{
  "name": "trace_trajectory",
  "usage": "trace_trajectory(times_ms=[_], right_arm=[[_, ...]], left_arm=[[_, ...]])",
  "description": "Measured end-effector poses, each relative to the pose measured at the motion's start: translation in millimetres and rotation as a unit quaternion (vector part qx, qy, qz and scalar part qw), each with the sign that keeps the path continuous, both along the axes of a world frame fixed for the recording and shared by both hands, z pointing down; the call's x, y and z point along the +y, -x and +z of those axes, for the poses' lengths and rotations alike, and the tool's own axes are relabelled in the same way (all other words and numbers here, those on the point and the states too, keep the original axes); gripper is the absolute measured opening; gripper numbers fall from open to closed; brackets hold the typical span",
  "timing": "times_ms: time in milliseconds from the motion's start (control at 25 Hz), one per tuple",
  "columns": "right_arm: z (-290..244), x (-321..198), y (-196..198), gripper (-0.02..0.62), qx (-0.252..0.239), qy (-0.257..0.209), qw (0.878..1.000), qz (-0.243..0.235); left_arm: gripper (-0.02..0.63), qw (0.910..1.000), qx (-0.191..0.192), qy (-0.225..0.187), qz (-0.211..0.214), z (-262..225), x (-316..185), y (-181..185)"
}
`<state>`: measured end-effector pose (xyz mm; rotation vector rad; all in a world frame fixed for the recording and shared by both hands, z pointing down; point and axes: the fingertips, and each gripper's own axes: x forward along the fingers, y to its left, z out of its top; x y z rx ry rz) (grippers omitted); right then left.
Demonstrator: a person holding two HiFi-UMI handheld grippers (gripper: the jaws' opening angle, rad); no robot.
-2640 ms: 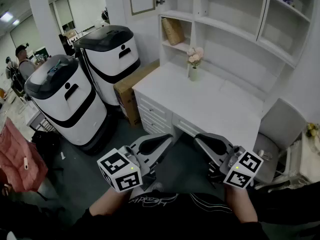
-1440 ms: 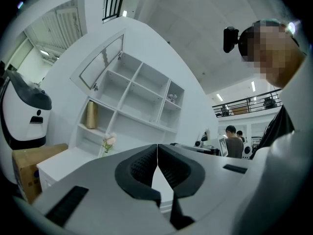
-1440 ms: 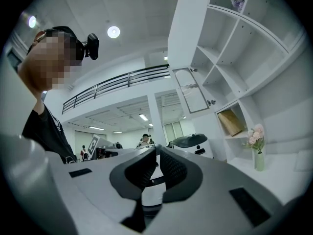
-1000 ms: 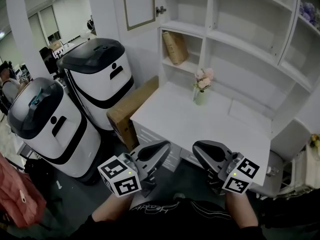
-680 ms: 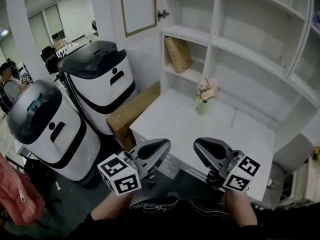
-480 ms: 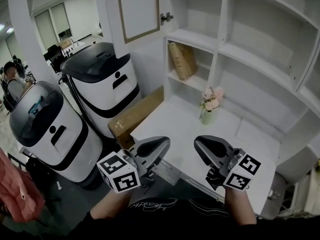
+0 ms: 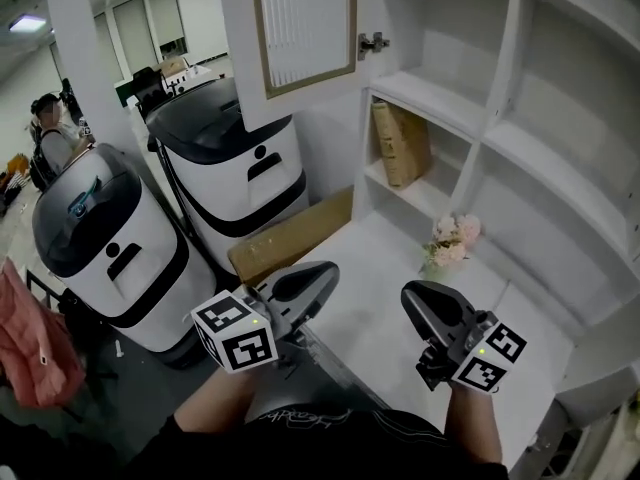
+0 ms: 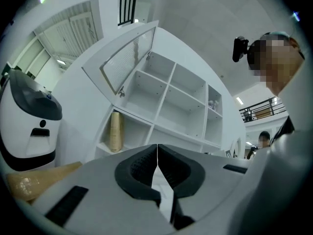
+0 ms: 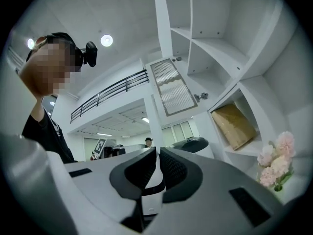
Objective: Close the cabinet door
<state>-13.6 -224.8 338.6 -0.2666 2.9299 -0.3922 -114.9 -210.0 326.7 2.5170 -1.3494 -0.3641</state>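
Cabinet door (image 7: 300, 28), open (top beyond frame)

White desk (image 7: 385, 258): flat top, set against the shelf unit. One flower vase (image 7: 450, 240) stands on it, upright, pink blooms, near the back edge below the lowest cubby.

Lowest shelf (image 7: 425, 196): a brown package (image 7: 401, 143) stands on end here, tilted, leaning on the cubby's left wall.

Floor (image 7: 140, 398): dark grey. Two white units with black lids stand on it, near one (image 7: 110, 258) at left, far one (image 7: 235, 158) just beside it. A long carton (image 7: 290, 240) lies between the far unit and the desk's left end, touching the desk. Pink cloth (image 7: 30, 348) at the left edge; its support cannot be made out.
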Motion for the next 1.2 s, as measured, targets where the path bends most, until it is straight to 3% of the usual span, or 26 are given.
trace_trajectory(times_ms=[160, 440, 640, 800, 1000, 1200], right_arm=[[2.1, -19.0, 10.8, 0.054, -0.001, 0.009, 1.0, -0.001], [-16.1, -40.4, 28.8, 0.054, 0.001, 0.0, 1.0, 0.022], [-33.0, -46.1, 50.3, 0.054, -0.001, -0.021, 0.999, 0.034], [-43.5, -49.0, 69.1, 0.054, 0.002, -0.035, 0.999, 0.041], [-50.7, -47.2, 85.4, 0.054, 0.019, -0.052, 0.997, 0.049], [-55.6, -45.8, 101.9, 0.054, 0.035, -0.073, 0.995, 0.054]], left_arm=[[0.023, 0.9993, 0.0, -0.016, -0.032, -14.3, -19.7, 38.6], [0.026, 0.994, -0.055, -0.064, -0.069, -58.7, -52.8, 111.4], [0.031, 0.991, -0.08, -0.076, -0.076, -74.6, -66.8, 152.8], [0.135, 0.9889, -0.108, -0.08, -0.063, -78.2, -75.0, 174.5], [0.23, 0.9894, -0.102, -0.097, -0.035, -85.5, -89.3, 198.3], [0.235, 0.9846, -0.122, -0.123, -0.021, -111.9, -108.4, 221.2]])
